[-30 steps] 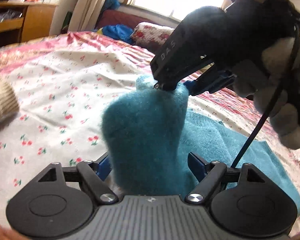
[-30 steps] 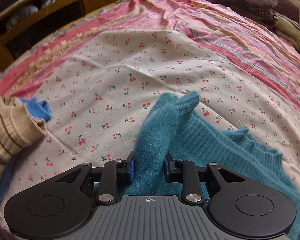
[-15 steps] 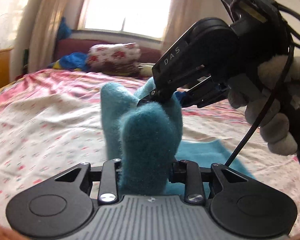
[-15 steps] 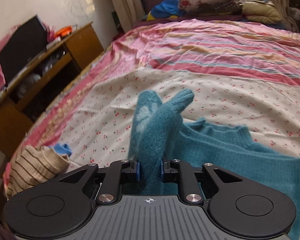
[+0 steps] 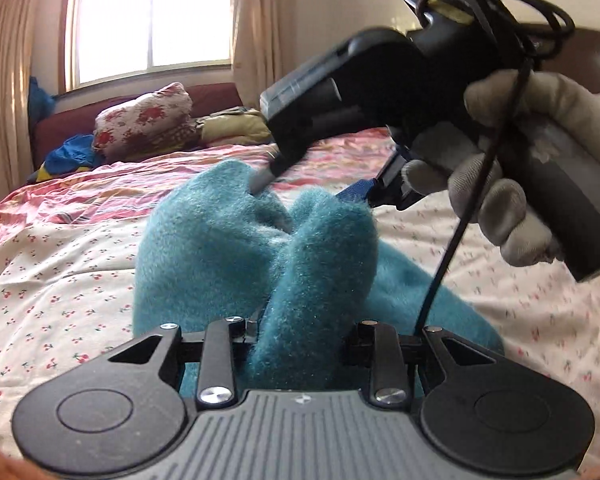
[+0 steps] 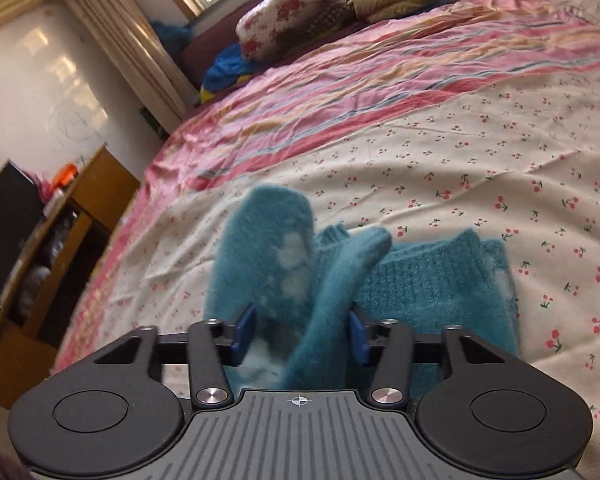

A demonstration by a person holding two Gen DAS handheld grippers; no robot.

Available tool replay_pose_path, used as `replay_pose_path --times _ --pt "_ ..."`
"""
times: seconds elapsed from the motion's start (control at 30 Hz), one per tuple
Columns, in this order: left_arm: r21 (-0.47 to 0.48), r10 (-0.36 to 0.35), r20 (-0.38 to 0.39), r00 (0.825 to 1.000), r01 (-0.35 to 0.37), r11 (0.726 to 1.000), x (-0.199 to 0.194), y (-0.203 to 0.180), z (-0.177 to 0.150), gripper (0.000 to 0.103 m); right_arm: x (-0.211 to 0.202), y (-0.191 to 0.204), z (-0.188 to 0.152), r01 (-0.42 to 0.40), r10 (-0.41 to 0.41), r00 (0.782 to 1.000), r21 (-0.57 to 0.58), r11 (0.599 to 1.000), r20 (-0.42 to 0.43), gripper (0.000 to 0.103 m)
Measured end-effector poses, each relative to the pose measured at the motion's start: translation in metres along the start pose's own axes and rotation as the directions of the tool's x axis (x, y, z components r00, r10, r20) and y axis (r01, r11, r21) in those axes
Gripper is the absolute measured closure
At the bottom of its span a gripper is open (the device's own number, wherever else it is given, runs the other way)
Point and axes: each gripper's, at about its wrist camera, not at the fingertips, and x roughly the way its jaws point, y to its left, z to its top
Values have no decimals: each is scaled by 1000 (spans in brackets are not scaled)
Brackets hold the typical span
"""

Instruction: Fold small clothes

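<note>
The right gripper (image 6: 298, 336) has just let go: its jaws, clamped on the teal sweater (image 6: 432, 284) half a second ago, are opening, and the blue pads (image 6: 245, 334) now stand clear on either side of a fuzzy fold that passes loosely between them. The left gripper (image 5: 300, 336) is the opposite case; its jaws were wide a second ago and are now closed on a thick bunch of the same knit, which fills the gap between them and bulges above it.

From the left wrist view the right gripper (image 5: 316, 188) tilts down onto the raised fabric, held in a gloved hand (image 5: 496, 184), with a black cable (image 5: 452, 248) trailing from it. Both cameras have swung toward the window end of the room compared with a second ago, so the lifted part has been carried across.

The sweater lies on the cherry-print sheet (image 6: 480, 152) of the bed, its body flat to the right and one section lifted and doubled over it. My reading is that the fold has been brought across and the right side is releasing it, while the left side needs to lay its bunch down next
</note>
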Motion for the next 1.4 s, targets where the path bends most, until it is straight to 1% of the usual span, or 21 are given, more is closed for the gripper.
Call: replay_pose_path --times 0.03,0.17,0.2,0.27,0.33,0.43,0.47,0.53,0.63,0.7,0.73,0.77,0.83,0.93,1.0,1.1,1.13,1.23,1.3,1.33,1.4 --pt "8 0 -7 1000 0 1000 1 -1 -1 68 3 -2 -1 -3 3 1000 -2 1000 -9 33" --pt "76 21 -17 1000 -20 997 -3 -20 -8 68 25 3 -6 81 -85 994 -60 995 -69 33" --pt "85 22 -18 1000 -20 996 -3 -21 -8 68 25 2 -8 113 -117 991 -74 991 -63 32" --pt "82 16 -20 1000 -15 997 -2 -22 -9 68 18 -4 -9 122 -126 991 -69 990 -51 33" --pt "76 16 -17 1000 -14 997 -3 -19 -10 68 0 -11 -11 157 -157 988 -43 987 8 33" --pt "86 21 -12 1000 -20 996 -2 -21 -13 68 -29 -8 -15 178 -169 979 -80 981 115 31" --pt "95 27 -12 1000 -25 995 -1 -24 -14 68 -33 -7 -15 142 -132 985 -80 987 110 31" --pt "108 38 -13 999 -36 993 0 -28 -15 68 -27 -6 -16 60 -58 998 -74 995 37 34" --pt "113 45 -18 999 -42 993 1 -30 -14 68 0 -5 -20 91 -94 995 -90 992 -41 35" --pt "115 47 -24 999 -44 992 1 -31 -14 67 19 -9 -21 60 -64 994 -46 997 -88 34" --pt "119 49 -25 998 -46 992 1 -32 -13 67 25 -10 -22 35 -37 995 -23 999 -96 43" --pt "122 52 -26 998 -49 991 0 -33 -12 67 27 -10 -23 24 -25 995 -9 1000 -97 60" --pt "126 54 -22 998 -50 991 -5 -34 -8 67 17 -7 -22 9 -10 997 -17 1000 -73 76" --pt "124 23 39 999 -28 992 -22 -35 -1 61 -17 -10 -22 -40 39 999 -33 999 -9 81" --pt "122 -5 40 999 0 992 -22 -40 -1 60 -26 -21 -25 -25 26 1000 -8 1000 3 81" --pt "154 -9 -60 998 18 988 3 -54 -13 60 -5 -45 -29 53 -50 997 53 997 -59 81" --pt "174 3 -83 997 11 985 9 -59 -18 61 -1 -53 -30 55 -49 996 85 995 -69 80" --pt "266 34 -42 999 -22 964 3 -72 -24 61 -18 -59 -32 8 -3 999 136 991 -33 73" --pt "264 31 -42 999 -19 964 2 -72 -24 61 -37 -59 -37 12 -15 999 112 994 29 69" --pt "252 27 -45 999 -15 968 3 -71 -24 61 -44 -62 -40 5 -10 999 117 993 43 64" --pt "228 21 -51 998 -9 974 4 -70 -23 61 -44 -69 -41 -10 6 1000 138 990 26 59"
